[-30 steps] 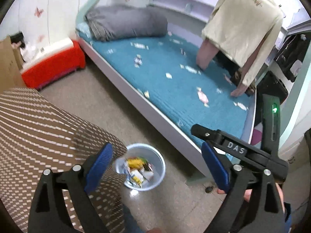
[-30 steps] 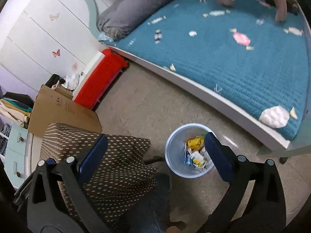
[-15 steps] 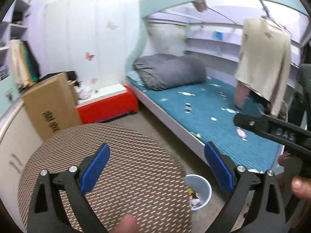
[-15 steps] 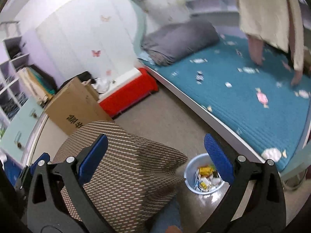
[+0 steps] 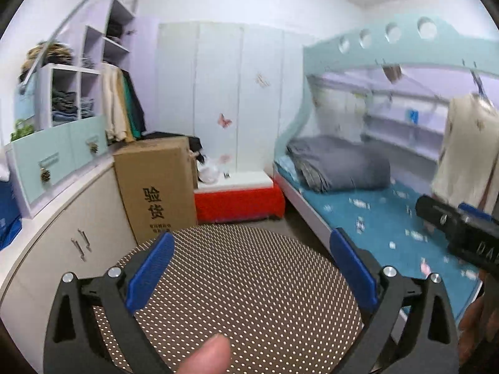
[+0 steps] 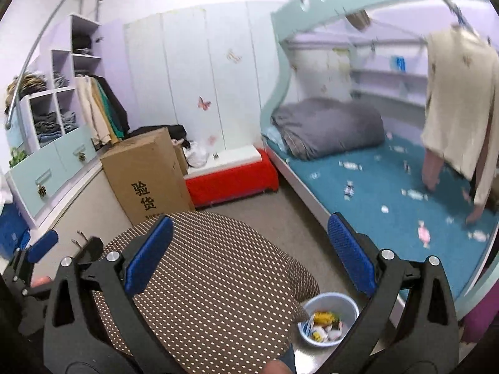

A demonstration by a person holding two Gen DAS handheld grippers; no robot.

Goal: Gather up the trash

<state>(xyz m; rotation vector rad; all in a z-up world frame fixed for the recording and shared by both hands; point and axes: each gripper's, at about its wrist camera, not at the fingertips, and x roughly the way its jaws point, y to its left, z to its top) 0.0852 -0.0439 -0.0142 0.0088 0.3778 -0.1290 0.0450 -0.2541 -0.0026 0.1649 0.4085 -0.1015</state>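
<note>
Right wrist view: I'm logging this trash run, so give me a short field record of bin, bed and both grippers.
bin: small pale trash bin on the floor beside the bed, wrappers inside
bed: teal mattress with scattered wrappers, e.g. a pink one
bedding: grey folded duvet at the head end
right gripper: open, nothing held
left gripper: open, nothing held
foreground: brown dotted cushion below the fingers
</note>
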